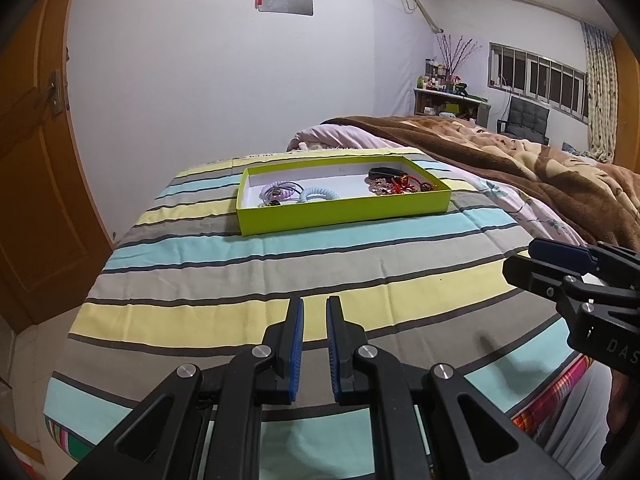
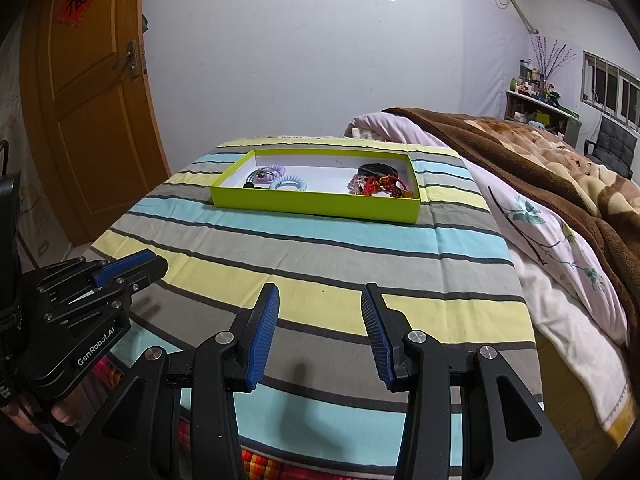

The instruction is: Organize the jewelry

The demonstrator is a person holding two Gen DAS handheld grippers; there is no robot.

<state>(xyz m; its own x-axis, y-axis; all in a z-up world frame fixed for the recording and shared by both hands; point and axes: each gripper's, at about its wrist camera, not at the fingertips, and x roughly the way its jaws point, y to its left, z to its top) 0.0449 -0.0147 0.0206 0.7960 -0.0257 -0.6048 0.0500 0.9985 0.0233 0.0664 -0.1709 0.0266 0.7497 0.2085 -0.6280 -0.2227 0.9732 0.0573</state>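
Note:
A shallow lime-green box (image 1: 344, 210) (image 2: 312, 204) lies on the striped bedspread, far ahead of both grippers. Its left end holds hair ties, a purple one (image 1: 276, 190) (image 2: 272, 170) and a light blue coil (image 1: 320, 194) (image 2: 288, 184). Its right end holds a tangle of red and beaded bracelets (image 1: 396, 185) (image 2: 374, 186) and a black band (image 1: 384, 171) (image 2: 376, 169). My left gripper (image 1: 315, 308) (image 2: 154, 262) hovers low over the near bedspread, jaws nearly closed with a narrow gap, empty. My right gripper (image 2: 320, 296) (image 1: 534, 246) is open and empty beside it.
The striped bedspread (image 1: 280, 280) (image 2: 320, 264) covers the bed's foot. A brown blanket (image 1: 520, 160) (image 2: 540, 152) and pink floral quilt (image 2: 560, 248) lie to the right. A wooden door (image 2: 88, 120) stands at left. A shelf and chair (image 1: 524, 118) stand far back right.

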